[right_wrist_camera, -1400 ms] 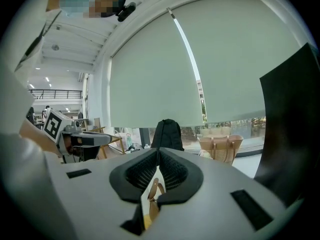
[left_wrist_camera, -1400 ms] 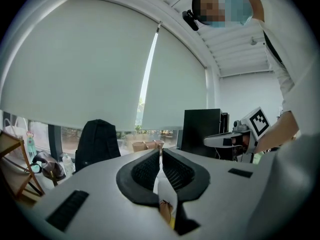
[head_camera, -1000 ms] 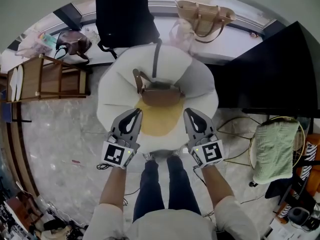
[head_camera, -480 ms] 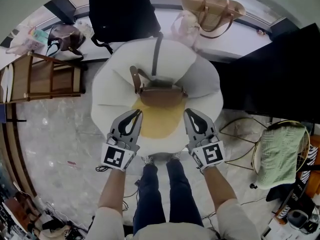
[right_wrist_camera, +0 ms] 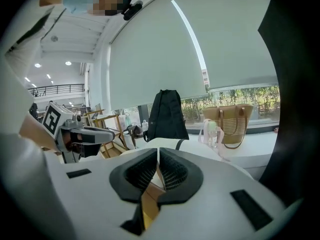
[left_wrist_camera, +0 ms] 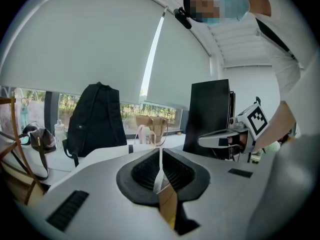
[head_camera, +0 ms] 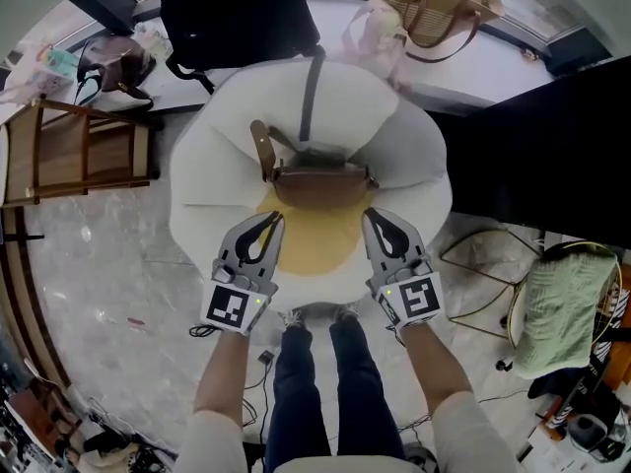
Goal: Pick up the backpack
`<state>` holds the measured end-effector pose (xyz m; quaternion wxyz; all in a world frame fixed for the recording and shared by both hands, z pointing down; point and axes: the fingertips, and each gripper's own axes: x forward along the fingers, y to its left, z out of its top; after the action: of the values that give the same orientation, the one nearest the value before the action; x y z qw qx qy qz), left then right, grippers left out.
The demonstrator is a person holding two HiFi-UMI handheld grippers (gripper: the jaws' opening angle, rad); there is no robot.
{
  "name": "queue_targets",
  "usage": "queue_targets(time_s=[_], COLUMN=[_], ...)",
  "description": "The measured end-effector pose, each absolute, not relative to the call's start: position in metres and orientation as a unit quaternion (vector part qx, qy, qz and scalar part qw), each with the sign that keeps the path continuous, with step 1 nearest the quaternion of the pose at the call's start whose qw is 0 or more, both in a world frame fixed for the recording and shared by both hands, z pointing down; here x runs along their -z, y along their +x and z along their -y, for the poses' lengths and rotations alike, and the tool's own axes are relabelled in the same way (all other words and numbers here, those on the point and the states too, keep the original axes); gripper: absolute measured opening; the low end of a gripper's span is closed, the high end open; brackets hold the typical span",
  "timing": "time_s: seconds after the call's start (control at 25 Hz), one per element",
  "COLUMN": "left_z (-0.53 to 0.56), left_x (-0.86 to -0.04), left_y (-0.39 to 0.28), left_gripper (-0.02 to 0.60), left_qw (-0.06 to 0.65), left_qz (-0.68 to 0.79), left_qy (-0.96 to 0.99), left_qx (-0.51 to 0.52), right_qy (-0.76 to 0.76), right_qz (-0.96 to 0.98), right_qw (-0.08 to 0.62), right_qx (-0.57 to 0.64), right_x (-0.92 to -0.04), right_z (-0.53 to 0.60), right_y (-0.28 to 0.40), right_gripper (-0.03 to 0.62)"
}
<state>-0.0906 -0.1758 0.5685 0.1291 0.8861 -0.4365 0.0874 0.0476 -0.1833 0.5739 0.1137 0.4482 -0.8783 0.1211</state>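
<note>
1. Left gripper (head_camera: pixel 273 218) held over the near edge of a white round cushion (head_camera: pixel 202 180), pointing away from the person; jaws pressed fully together, nothing between them.
2. Right gripper (head_camera: pixel 369 215) level with it and well apart to the right, over the same edge; jaws likewise closed tight on nothing.
3. Black backpack (head_camera: pixel 237 13) upright on the white ledge (head_camera: pixel 493 62) beyond the cushion, below the window blind, far from both grippers and untouched.
4. Ahead of the grippers and between them: a brown handbag (head_camera: pixel 320 185) on the cushion, at the far edge of a yellow cloth (head_camera: pixel 315 244).
5. On the ledge right of the backpack: a small pink bag (head_camera: pixel 370 37), then a straw tote (head_camera: pixel 434 3).
6. Left of the backpack: a small dark bag (head_camera: pixel 113 62), and nearer on the floor a wooden rack (head_camera: pixel 84 156).
7. Off to the right: a black panel (head_camera: pixel 537 156) and, nearer the person, a draped green towel (head_camera: pixel 562 304).
</note>
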Motion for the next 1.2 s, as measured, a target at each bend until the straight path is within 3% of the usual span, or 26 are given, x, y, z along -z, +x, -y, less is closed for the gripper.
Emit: queue_targets(time_s=[1.2], left_z=[0.204], left_x=[-0.697], left_y=[-0.082], left_gripper=[0.037], left_qw=[0.16], left_qz=[0.443], left_qy=[0.875], left_qx=[-0.11], right_qy=[0.429], right_qz=[0.877], right_qw=[0.172], right_qx=[-0.129], right_x=[-0.713], right_z=[0.202], right_y=[0.054], right_gripper=[0.034])
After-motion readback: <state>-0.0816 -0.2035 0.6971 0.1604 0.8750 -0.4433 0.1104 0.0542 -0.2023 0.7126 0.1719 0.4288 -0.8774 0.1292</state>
